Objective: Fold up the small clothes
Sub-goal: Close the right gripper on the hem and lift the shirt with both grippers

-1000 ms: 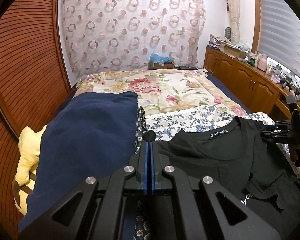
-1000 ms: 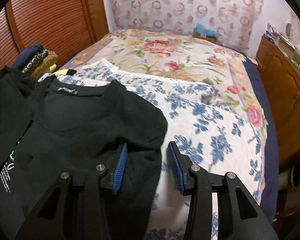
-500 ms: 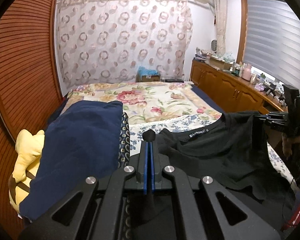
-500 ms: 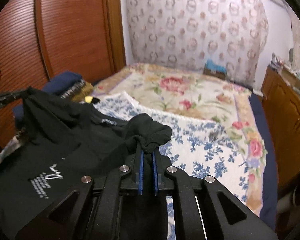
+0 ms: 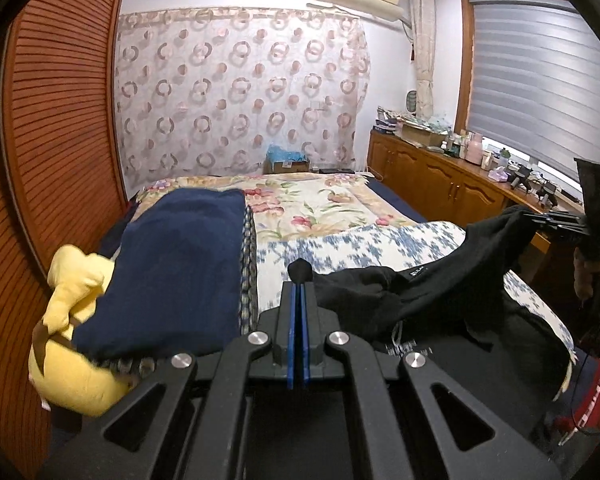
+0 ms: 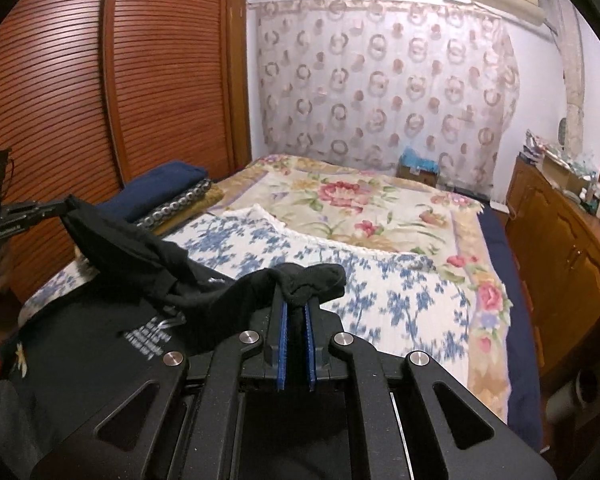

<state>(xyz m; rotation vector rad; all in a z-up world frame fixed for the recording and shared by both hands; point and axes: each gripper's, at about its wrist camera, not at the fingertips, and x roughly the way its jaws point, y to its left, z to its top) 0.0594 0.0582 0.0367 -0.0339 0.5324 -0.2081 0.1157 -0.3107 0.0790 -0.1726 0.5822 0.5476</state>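
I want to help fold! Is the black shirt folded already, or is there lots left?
Done: a folded stack sits by the wardrobe, navy piece on top. In hand: the black T-shirt, pinched by the left tongs and right tongs and lifted off the blue-flowered quilt. Left: every fold of it.

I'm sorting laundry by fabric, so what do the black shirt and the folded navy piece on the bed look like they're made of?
Black shirt: looks like a thin, matte jersey knit, likely cotton or a blend; it sags and bunches softly between the right gripper and the left gripper. Navy piece: looks thicker, matte and slightly fuzzy, perhaps fleece or sweatshirt knit; its fold holds a blocky edge.
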